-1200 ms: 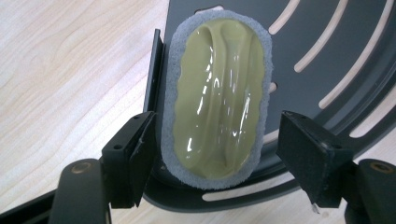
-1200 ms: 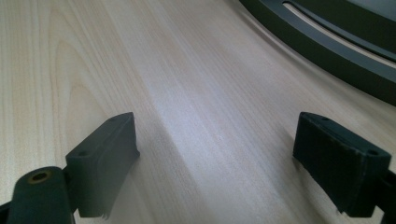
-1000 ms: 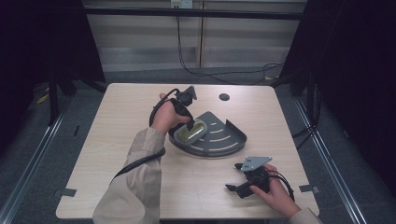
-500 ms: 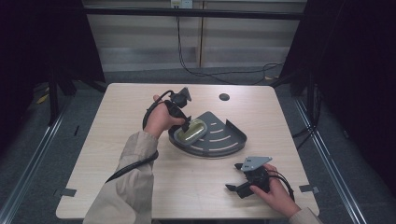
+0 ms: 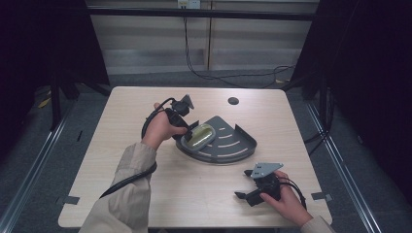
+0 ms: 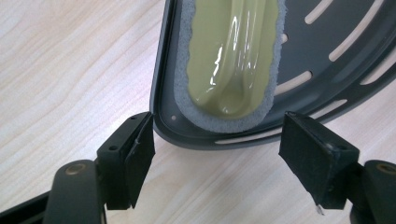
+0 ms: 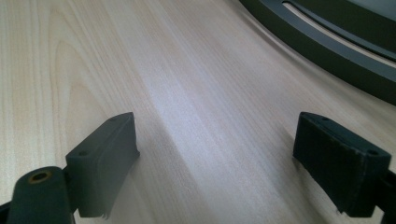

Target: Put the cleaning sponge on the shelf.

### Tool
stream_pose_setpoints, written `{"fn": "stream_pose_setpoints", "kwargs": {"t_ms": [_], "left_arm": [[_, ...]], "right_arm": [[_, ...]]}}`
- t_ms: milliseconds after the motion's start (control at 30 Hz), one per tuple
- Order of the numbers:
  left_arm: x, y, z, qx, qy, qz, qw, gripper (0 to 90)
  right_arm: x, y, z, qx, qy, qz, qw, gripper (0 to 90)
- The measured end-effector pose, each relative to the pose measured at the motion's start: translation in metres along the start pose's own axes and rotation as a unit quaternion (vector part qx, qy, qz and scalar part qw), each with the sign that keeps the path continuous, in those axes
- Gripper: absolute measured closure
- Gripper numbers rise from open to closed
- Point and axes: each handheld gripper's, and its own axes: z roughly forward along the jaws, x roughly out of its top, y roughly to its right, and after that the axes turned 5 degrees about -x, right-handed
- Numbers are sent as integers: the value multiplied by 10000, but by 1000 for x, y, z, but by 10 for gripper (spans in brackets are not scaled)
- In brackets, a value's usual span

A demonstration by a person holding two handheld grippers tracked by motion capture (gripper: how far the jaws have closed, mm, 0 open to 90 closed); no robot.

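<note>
High view: your left gripper [image 5: 190,127] hung at the near corner of the dark tray [image 5: 236,148], where the sponge [image 5: 200,134] lay. Left gripper view: jaws spread wide around that corner. Right gripper view: your right gripper [image 7: 215,161] jaws released over the table [image 7: 187,93].

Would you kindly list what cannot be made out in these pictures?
- Sponge: far end cut off by the top edge of the left gripper view.
- Left gripper: jaw tips in the high view hidden by the hand.
- Small dark disc on the table: too small to identify in the high view.
</note>
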Motion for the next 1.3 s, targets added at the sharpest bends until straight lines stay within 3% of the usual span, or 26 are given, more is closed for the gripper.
{"fn": "stream_pose_setpoints", "kwargs": {"t_ms": [600, 1300], "left_arm": [[-28, -5, -3, -48, 1, -101, 9999, 259], [-78, -15, 7, -68, 104, -160, 9998, 259]], "right_arm": [[0, 0, 0, -18, 2, 13, 10000, 131], [-1, -1, -1, -24, -10, 27, 10000, 131]]}}
